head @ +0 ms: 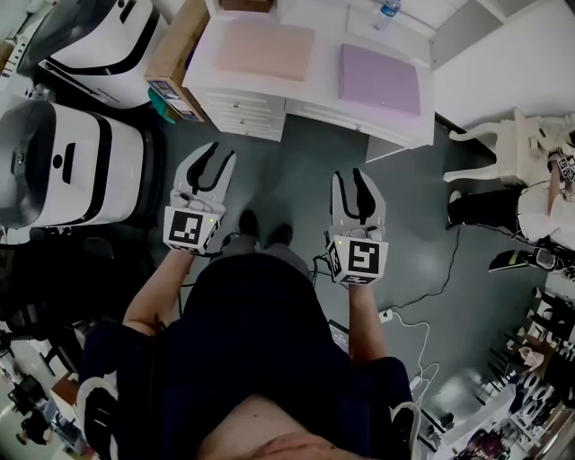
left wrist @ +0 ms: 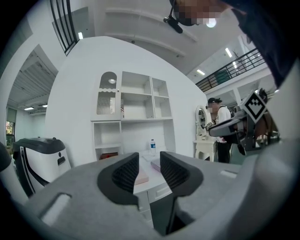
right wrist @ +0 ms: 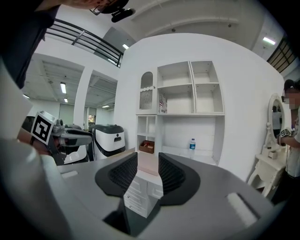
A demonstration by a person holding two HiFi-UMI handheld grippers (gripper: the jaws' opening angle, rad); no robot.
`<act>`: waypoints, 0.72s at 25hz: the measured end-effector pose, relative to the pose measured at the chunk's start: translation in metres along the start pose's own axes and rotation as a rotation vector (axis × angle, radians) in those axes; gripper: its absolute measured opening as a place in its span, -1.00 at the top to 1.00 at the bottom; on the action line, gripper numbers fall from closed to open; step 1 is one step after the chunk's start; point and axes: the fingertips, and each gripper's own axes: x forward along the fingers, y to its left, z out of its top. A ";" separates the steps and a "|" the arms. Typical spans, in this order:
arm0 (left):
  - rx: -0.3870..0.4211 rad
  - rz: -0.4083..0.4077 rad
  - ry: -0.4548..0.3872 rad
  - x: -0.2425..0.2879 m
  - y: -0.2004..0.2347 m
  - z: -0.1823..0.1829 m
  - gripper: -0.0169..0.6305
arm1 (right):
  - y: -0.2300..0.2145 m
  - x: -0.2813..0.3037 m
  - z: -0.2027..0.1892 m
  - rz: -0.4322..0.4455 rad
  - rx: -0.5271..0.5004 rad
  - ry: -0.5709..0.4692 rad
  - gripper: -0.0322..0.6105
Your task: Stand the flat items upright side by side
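Observation:
Two flat items lie on the white desk ahead of me: a pink one on the left and a purple one on the right. Both grippers hang over the grey floor, well short of the desk. My left gripper is open and empty; the left gripper view shows the pink item and the purple item far off through the gap of that gripper. My right gripper is open and empty too, and its gap frames the distant pink item.
A water bottle stands at the desk's back, under a white shelf unit. A cardboard box leans at the desk's left end. Two white machines stand left. A white stool and a person are at the right. Cables cross the floor.

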 end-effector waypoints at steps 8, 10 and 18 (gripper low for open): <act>0.008 -0.030 0.007 0.006 -0.008 0.005 0.08 | -0.001 -0.002 0.000 0.041 0.013 -0.001 0.14; 0.015 -0.036 0.008 0.008 -0.010 0.007 -0.02 | -0.003 -0.003 0.002 0.048 0.018 -0.007 0.09; 0.014 -0.050 0.001 0.022 -0.025 0.014 -0.30 | -0.017 -0.004 0.002 0.089 -0.002 -0.009 -0.33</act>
